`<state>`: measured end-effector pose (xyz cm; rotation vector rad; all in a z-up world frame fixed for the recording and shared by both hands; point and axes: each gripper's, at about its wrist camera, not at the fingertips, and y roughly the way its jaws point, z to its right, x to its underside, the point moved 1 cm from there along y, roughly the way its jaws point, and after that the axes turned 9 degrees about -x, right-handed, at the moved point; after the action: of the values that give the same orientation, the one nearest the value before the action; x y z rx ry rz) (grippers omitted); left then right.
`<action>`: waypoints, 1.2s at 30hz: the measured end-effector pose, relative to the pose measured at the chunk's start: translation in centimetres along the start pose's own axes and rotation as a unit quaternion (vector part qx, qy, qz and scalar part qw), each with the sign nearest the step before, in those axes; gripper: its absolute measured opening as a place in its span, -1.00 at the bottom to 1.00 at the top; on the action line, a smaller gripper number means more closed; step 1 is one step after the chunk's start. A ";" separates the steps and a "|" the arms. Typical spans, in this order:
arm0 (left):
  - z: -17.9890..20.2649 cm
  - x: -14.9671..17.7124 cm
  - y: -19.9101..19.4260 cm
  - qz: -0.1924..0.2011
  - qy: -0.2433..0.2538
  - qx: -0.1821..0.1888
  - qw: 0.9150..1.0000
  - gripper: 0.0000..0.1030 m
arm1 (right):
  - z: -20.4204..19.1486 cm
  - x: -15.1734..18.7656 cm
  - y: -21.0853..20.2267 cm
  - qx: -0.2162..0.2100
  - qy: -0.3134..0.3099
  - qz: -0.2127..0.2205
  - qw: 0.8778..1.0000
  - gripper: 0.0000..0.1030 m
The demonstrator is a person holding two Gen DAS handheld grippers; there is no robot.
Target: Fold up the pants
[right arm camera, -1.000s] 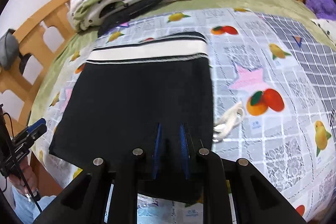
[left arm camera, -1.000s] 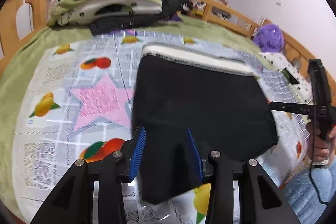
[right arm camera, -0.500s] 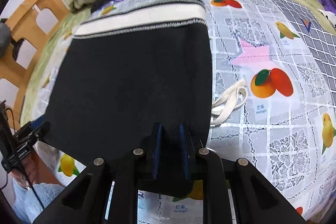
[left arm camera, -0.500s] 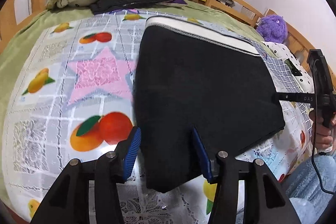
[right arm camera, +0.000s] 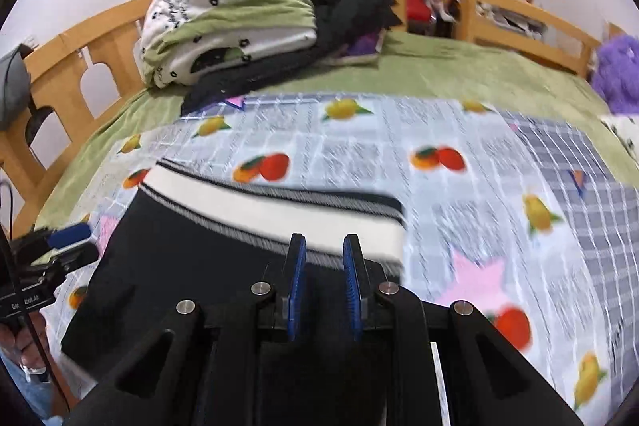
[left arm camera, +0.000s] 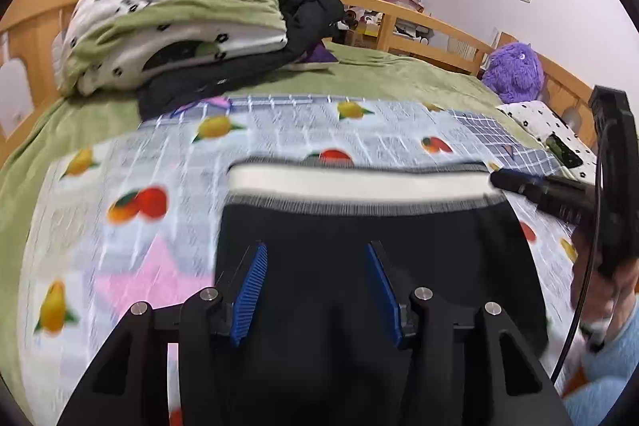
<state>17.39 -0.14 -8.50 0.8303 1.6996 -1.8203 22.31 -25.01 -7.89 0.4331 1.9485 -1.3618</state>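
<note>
The black pants (left arm camera: 359, 246) with a white striped waistband (left arm camera: 351, 184) lie folded on the fruit-print cloth (left arm camera: 159, 166). My left gripper (left arm camera: 315, 290) is open, its blue pads spread wide over the black fabric near its left edge. My right gripper (right arm camera: 324, 286) has its blue pads a narrow gap apart over the pants (right arm camera: 191, 266), just below the waistband (right arm camera: 279, 214); whether fabric sits between them is unclear. The right gripper's tip also shows in the left wrist view (left arm camera: 519, 184), at the waistband's right end.
A pile of folded bedding (left arm camera: 171, 14) and dark clothes (left arm camera: 307, 6) sits at the back of the green bed cover (left arm camera: 399, 74). A purple plush toy (left arm camera: 515, 70) is at the far right. A wooden bed rail (right arm camera: 499, 6) runs behind.
Both grippers have moved forward over the pants toward the waistband. The waistband sits nearer both cameras. The left gripper stays open, the right keeps its narrow gap.
</note>
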 end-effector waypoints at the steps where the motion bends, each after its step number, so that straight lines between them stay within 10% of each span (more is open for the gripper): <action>1: 0.3 -0.5 0.9 0.003 0.006 -0.009 1.000 -0.05 | -0.1 -0.1 1.0 0.005 -0.008 -0.001 1.000 -0.63; 4: 0.8 -1.6 5.4 -0.012 0.022 -0.070 0.997 -0.05 | 0.6 0.5 5.2 0.047 -0.033 -0.022 0.998 -0.66; 15: 1.4 -0.8 8.2 -0.032 0.030 -0.089 0.995 0.08 | 1.7 1.2 7.4 0.068 -0.037 -0.020 0.997 -0.67; 29: 0.3 -0.7 8.0 -0.027 0.008 -0.055 0.998 0.07 | 2.3 1.4 7.1 0.052 -0.021 -0.013 0.998 -0.66; 36: -1.4 2.8 4.8 -0.095 0.037 -0.014 0.995 0.07 | 5.3 2.4 3.6 -0.006 0.067 -0.030 0.997 -0.66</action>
<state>19.09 0.95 -13.88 0.7559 1.9034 -1.9061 24.74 -28.72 -13.06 0.4741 2.0938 -1.3889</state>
